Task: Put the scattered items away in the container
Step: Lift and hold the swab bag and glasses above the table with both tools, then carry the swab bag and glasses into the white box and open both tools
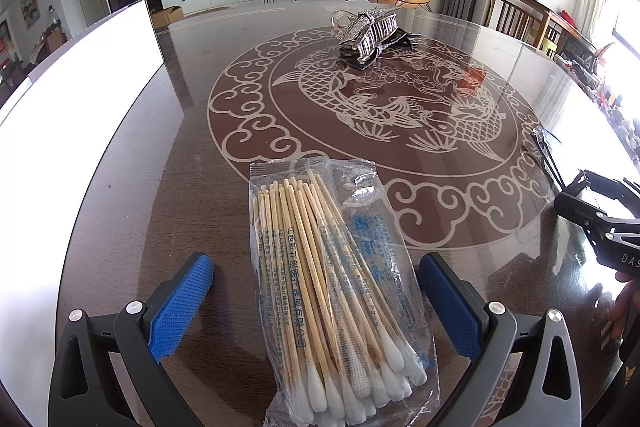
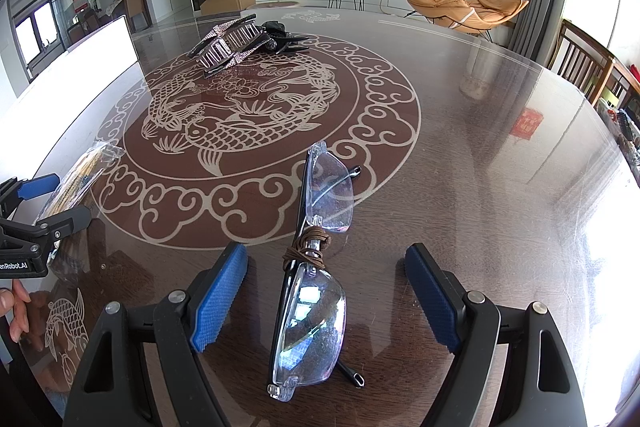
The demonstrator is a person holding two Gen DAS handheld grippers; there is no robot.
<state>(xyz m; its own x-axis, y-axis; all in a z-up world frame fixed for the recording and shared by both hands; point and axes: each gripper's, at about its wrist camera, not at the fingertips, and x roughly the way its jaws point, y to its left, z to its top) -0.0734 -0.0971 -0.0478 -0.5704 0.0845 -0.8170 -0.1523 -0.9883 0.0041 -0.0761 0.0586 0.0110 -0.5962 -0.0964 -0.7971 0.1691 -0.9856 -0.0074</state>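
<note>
A clear bag of wooden cotton swabs [image 1: 336, 291] lies on the dark table between the open blue pads of my left gripper [image 1: 316, 303], untouched by either pad. The bag also shows at the left edge of the right wrist view [image 2: 76, 179]. Folded clear glasses [image 2: 316, 267] with a brown cord around the bridge lie between the open pads of my right gripper [image 2: 326, 295]. A pile of rhinestone and black hair clips [image 1: 370, 31] sits at the table's far middle, also in the right wrist view [image 2: 236, 43]. A white container [image 1: 76, 83] stands at the left.
The round table [image 1: 400, 219] has a glass top with a fish pattern. My right gripper shows at the right edge of the left wrist view [image 1: 600, 223]. Wooden chairs [image 2: 592, 67] stand at the far right rim.
</note>
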